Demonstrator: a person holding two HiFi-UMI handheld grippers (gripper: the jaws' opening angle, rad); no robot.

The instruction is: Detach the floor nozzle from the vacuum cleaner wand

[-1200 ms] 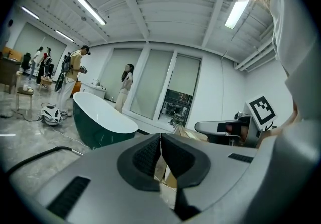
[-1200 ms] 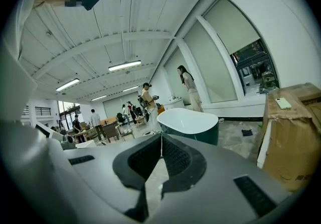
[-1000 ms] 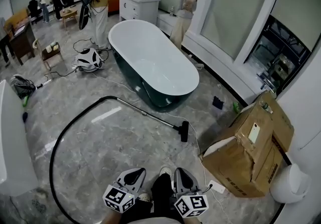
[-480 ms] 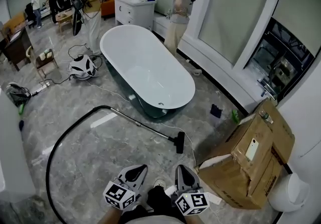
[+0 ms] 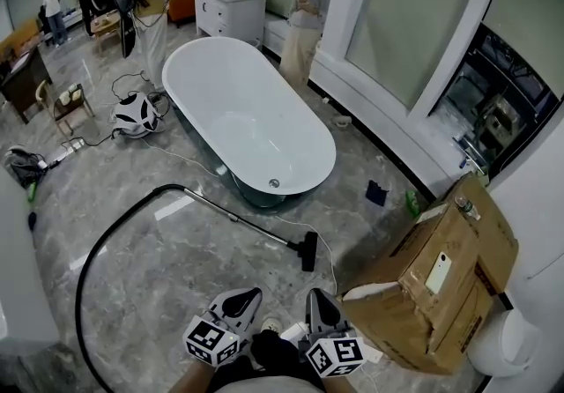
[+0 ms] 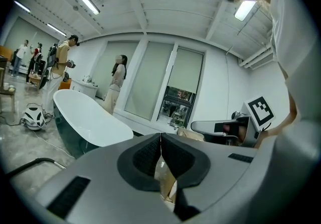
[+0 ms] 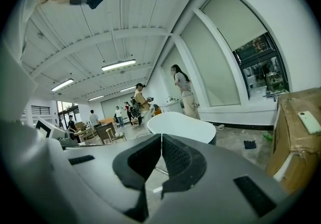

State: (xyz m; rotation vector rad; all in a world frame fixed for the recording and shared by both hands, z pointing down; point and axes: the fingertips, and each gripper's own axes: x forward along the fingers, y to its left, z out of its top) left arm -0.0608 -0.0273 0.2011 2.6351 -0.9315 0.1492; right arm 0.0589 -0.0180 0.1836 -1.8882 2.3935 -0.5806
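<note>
Black floor nozzle (image 5: 307,251) lies on the grey marble floor (image 5: 185,259), out ahead, and it is still joined to the slim silver wand (image 5: 238,218) that runs to the looping black hose (image 5: 84,277), just in front of the white oval bathtub (image 5: 247,118). Nothing detached yet! Left gripper (image 5: 249,296): jaws pressed together, empty. Right gripper (image 5: 315,297): same, closed on nothing. Both hang low, well apart from the nozzle. The whole job remains: reach, grip, pull the joint apart.
</note>
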